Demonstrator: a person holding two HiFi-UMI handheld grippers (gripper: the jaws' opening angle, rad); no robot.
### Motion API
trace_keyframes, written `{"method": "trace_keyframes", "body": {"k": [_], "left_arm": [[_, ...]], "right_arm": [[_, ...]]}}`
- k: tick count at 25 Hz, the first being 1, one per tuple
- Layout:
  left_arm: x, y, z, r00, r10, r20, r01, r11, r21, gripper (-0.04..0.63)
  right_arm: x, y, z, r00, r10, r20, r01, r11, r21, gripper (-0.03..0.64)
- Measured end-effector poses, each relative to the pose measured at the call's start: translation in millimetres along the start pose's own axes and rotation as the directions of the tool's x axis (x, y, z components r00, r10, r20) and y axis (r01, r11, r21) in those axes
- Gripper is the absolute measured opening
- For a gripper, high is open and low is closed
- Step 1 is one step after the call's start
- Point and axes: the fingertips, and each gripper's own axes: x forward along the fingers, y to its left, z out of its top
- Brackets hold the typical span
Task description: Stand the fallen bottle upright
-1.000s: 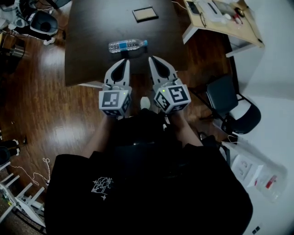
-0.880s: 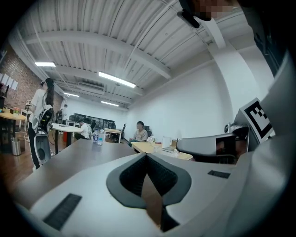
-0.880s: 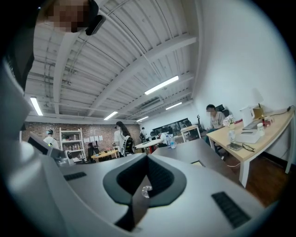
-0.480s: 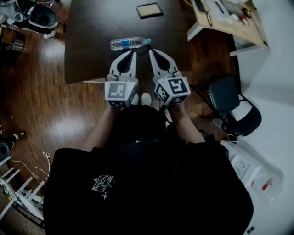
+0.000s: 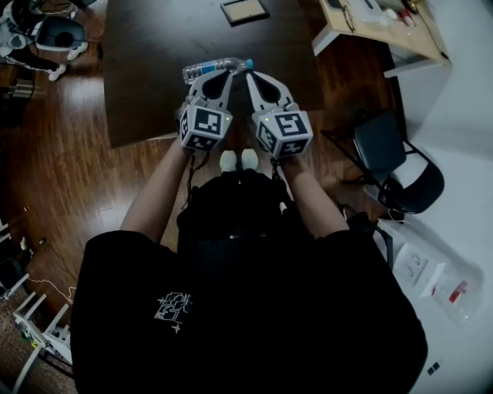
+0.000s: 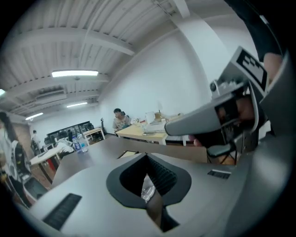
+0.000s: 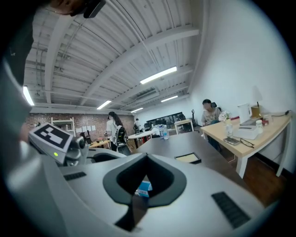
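Note:
A clear plastic bottle (image 5: 202, 70) with a blue label and blue cap (image 5: 248, 63) lies on its side near the front of the dark table (image 5: 146, 85). My left gripper (image 5: 224, 74) is shut, its tip at the bottle's near side, right of its middle. My right gripper (image 5: 251, 75) is also shut, its tip just before the cap end. In the left gripper view the clear bottle (image 6: 147, 189) shows through the gap behind the closed tips (image 6: 147, 155). In the right gripper view the blue cap (image 7: 144, 187) shows the same way behind the tips (image 7: 147, 156). Whether either tip touches the bottle I cannot tell.
A flat framed pad (image 5: 244, 10) lies farther back on the table. A light wooden desk (image 5: 370, 27) with clutter stands at the right, and a black office chair (image 5: 393, 165) sits beside the table's corner. Upright bottles (image 6: 78, 142) stand at the table's far end; people are in the background.
Both grippers moved forward over the table edge, from short of the bottle to right at it. The left gripper rolled so its marker cube faces up more. The bottle has not moved.

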Motion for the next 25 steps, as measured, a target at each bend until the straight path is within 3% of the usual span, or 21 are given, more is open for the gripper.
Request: {"method": "trace_keyframes", "body": {"k": [2,5,8,11,15,17,19,22,25], "left_arm": [[18.7,2.3,-15.3,0.997,-0.039,-0.068,0.047,0.993,0.112,0.000],[44.3,1.6,-39.6,0.981,-0.097,-0.169,0.138,0.959,0.249,0.003],[66.2,1.9,-62.5,0.954,-0.146,-0.263,0.229,0.918,0.324,0.063],[79.5,0.5,-73.3,0.921,-0.187,-0.343,0.311,0.882,0.354,0.114],[91.6,-4.4,-100.2,0.838,-0.232,-0.494,0.444,0.816,0.370,0.226],[95.4,-6.5,-107.7,0.800,-0.250,-0.545,0.489,0.799,0.351,0.262],[95.3,-12.9,-108.3,0.754,-0.288,-0.591,0.540,0.785,0.305,0.262],[97.3,-20.0,-113.4,0.664,-0.326,-0.673,0.612,0.755,0.237,0.262],[107.3,-19.0,-127.0,0.609,-0.311,-0.729,0.647,0.726,0.231,0.262]], "right_arm": [[3.2,-2.8,-3.7,1.000,-0.004,-0.013,0.004,1.000,0.000,0.020],[9.5,-10.8,-9.6,0.999,-0.017,-0.030,0.017,1.000,0.006,0.019],[18.0,-18.9,-12.3,0.999,-0.022,-0.041,0.023,1.000,0.013,0.020],[24.6,-22.3,-13.6,0.999,-0.015,-0.051,0.016,1.000,0.006,0.020],[27.8,-29.2,-14.4,0.998,-0.023,-0.054,0.024,1.000,0.014,0.018],[27.9,-32.9,-13.8,0.998,-0.030,-0.055,0.031,0.999,0.018,0.019],[28.4,-36.8,-12.7,0.998,-0.035,-0.056,0.036,0.999,0.020,0.020],[31.3,-43.6,-11.5,0.997,-0.043,-0.057,0.044,0.999,0.028,0.020],[33.7,-47.5,-11.7,0.997,-0.046,-0.057,0.048,0.998,0.029,0.018]]}}
